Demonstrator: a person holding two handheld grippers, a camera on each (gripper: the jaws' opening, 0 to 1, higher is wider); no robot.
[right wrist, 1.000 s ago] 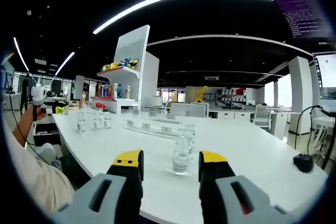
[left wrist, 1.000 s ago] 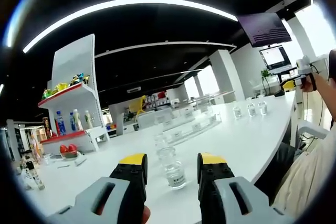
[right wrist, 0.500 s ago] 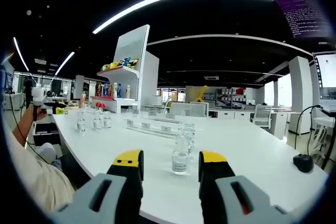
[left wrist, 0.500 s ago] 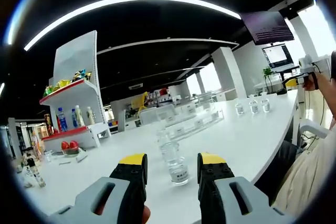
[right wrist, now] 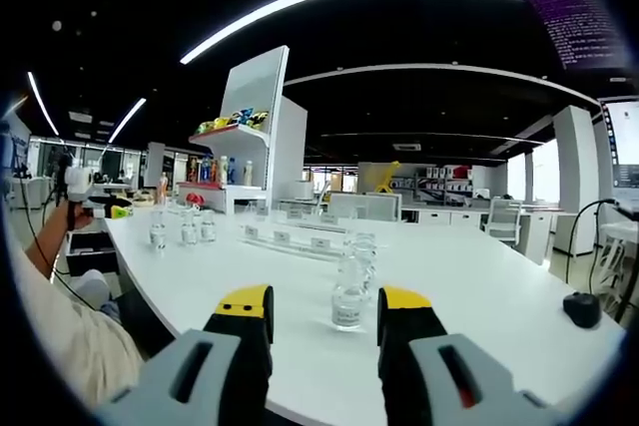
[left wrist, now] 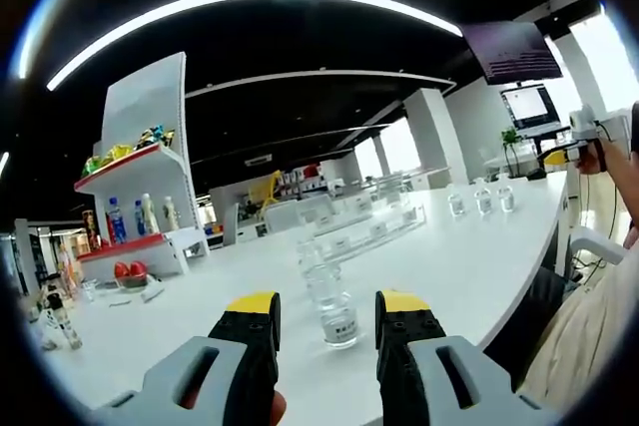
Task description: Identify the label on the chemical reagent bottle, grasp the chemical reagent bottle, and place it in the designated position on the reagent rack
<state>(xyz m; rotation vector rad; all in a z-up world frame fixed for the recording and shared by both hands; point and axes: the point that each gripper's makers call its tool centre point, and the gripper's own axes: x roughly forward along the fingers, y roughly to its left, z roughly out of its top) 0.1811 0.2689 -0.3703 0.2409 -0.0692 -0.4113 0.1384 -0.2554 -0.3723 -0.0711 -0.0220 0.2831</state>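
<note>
In the left gripper view we see our left gripper (left wrist: 326, 308) low over the white table (left wrist: 469, 276), its yellow-tipped jaws standing wide apart with nothing between them. Just beyond the tips, in line with the gap, stands a clear reagent bottle (left wrist: 336, 312) with a white label, upright on the table; a second clear bottle (left wrist: 310, 259) stands just behind it. Farther off lies the clear reagent rack (left wrist: 364, 231) with small labels along its front, and to the far right three small bottles (left wrist: 481, 202) stand in a row near the table edge. At far left is a white display shelf (left wrist: 140, 197) carrying drinks and snacks.

In the right gripper view our right gripper (right wrist: 324, 308) is likewise held over the table (right wrist: 479, 296), jaws wide and empty. The labelled reagent bottle (right wrist: 347, 298) stands just past the tips, apart from them. Beyond it runs the reagent rack (right wrist: 290, 239), with the three small bottles (right wrist: 183, 230) to the left and the display shelf (right wrist: 250, 147) behind. A black mouse (right wrist: 582, 308) lies at the right.
</note>
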